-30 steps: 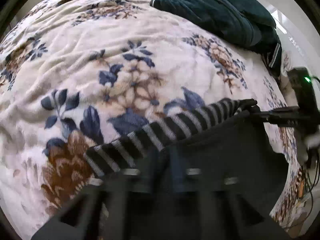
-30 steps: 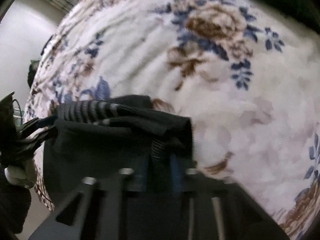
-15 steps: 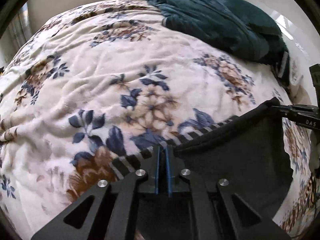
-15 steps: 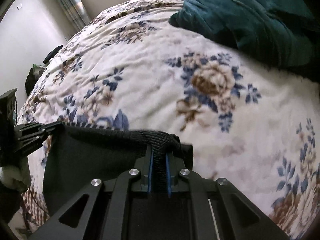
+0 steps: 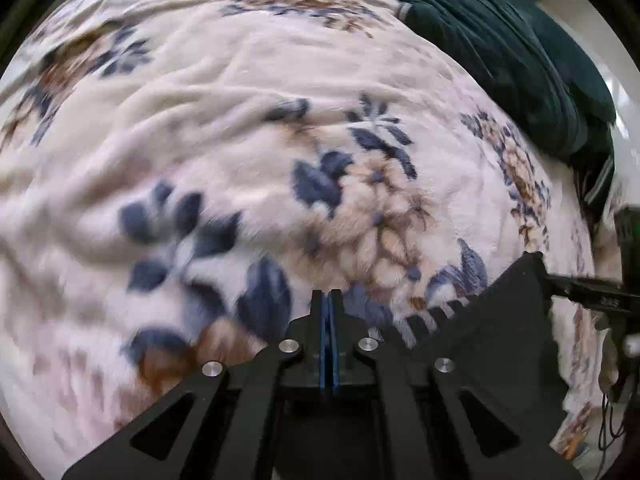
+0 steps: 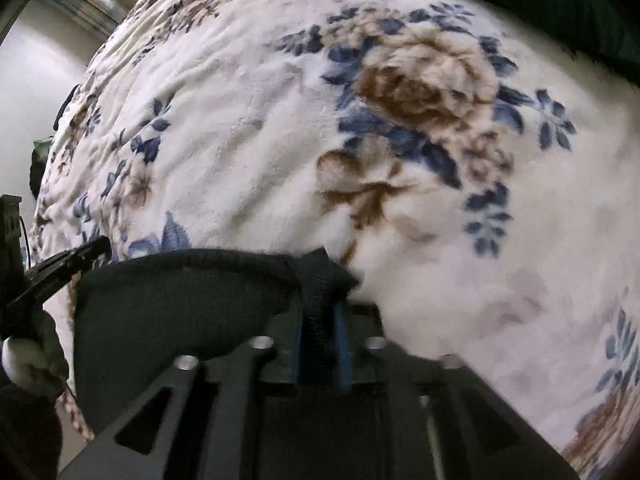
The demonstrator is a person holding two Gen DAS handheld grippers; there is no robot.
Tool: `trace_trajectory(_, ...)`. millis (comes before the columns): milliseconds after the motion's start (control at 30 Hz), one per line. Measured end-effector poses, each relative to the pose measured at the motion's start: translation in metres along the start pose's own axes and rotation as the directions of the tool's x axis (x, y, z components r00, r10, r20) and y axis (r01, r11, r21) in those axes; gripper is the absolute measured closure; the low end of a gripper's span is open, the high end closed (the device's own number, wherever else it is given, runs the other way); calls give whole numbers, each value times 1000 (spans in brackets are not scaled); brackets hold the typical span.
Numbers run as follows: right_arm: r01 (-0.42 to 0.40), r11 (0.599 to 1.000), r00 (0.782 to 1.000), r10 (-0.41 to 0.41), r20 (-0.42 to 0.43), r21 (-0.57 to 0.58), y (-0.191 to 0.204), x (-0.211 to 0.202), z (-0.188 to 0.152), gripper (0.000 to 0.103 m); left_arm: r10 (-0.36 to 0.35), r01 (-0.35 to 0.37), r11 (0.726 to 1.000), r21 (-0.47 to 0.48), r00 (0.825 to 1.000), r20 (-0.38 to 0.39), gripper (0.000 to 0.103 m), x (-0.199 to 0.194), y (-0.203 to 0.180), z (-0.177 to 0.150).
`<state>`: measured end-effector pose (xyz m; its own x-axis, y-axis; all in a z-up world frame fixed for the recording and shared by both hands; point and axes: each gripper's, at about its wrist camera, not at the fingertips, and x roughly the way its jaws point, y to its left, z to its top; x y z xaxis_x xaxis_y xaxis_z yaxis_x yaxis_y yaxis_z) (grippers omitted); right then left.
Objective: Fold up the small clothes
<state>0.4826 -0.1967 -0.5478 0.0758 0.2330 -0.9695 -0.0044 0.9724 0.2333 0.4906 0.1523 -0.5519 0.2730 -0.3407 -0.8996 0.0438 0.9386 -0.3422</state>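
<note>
A small black garment with a black-and-white striped band lies on the floral blanket. My left gripper is shut, blue pads together, and no cloth shows between them. The band ends just to its right. In the right wrist view the left gripper sits beside the garment's left corner; contact cannot be told. My right gripper has a ribbed fold between its blue pads. Its jaws are opening, and the cloth still fills the gap. That corner stands raised at the right gripper.
A dark teal blanket is heaped at the far right of the bed, also in the right wrist view as the teal blanket. A gloved hand holds the left gripper. The bed edge and a pale wall are on the left.
The left gripper has slid left, and the striped band that lay at its pads is now off to its right. The right pads stand slightly wider apart around the fold.
</note>
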Motion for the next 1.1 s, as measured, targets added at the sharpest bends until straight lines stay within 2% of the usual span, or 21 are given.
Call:
trace_trajectory(33,-28,999,1000,28,0,35,-9,-8,-5,44,-15,15,999,-28,1000,1,100,-4,5,-5)
trace_trajectory(100,-79,988,997,81,-4,130,-31,-25,-23,42,-55,56,994,-91,998,13,98,-17,11,-19)
trace_trajectory(167,-141,957,987,156,-40,252,-57,-33,-50,42,-98,103,982,-156,995,35,88,-33,16,-37)
trace_trajectory(233,-201,920,969,237,-67,335,-71,-31,-80,42,-152,160,962,-221,987,53,52,-46,18,-50)
trace_trajectory(300,-192,901,960,255,-116,389,-80,-17,-106,42,-189,195,942,-275,981,46,39,-50,16,-63)
trace_trajectory(367,-198,876,948,286,-142,440,-87,1,-130,42,-195,194,934,-299,980,26,39,-51,11,-77)
trace_trajectory(400,-221,853,941,315,-128,473,-89,6,-142,46,-184,179,934,-308,983,13,39,-51,8,-83)
trace_trajectory(433,-247,829,939,334,-89,501,-91,6,-152,84,-178,169,934,-316,984,3,39,-52,6,-89)
trace_trajectory(467,-257,817,940,335,-60,517,-91,3,-160,98,-176,165,931,-324,984,-5,39,-53,5,-95)
trace_trajectory(633,-240,814,962,272,17,529,-90,-37,-178,99,-181,157,932,-326,982,-46,39,-55,-1,-117)
trace_trajectory(700,-190,842,973,232,-21,505,-88,-43,-178,100,-184,153,932,-329,981,-66,39,-53,-3,-123)
trace_trajectory(767,-140,870,971,214,-107,472,-90,-36,-176,100,-183,146,929,-340,980,-77,39,-56,-5,-130)
trace_trajectory(800,-123,880,973,197,-117,458,-91,-36,-174,100,-175,139,928,-344,982,-76,39,-60,-7,-136)
trace_trajectory(867,-154,880,969,224,-106,450,-89,-39,-168,94,-154,119,920,-373,986,-67,39,-73,-9,-149)
trace_trajectory(900,-187,860,962,258,-89,474,-91,-41,-167,88,-149,112,904,-412,987,-58,39,-80,-10,-158)
trace_trajectory(933,-204,838,960,274,-66,505,-96,-45,-167,71,-148,110,885,-452,988,-50,39,-85,-9,-165)
trace_trajectory(967,-239,804,954,298,-21,545,-99,-52,-171,63,-170,131,851,-509,985,-31,39,-89,-9,-174)
trace_trajectory(1033,-301,744,933,358,23,596,-99,-58,-181,62,-253,208,751,-627,967,17,39,-94,-11,-192)
trace_trajectory(1100,-360,684,901,431,47,634,-92,-56,-192,62,-336,267,656,-706,941,43,39,-87,-15,-205)
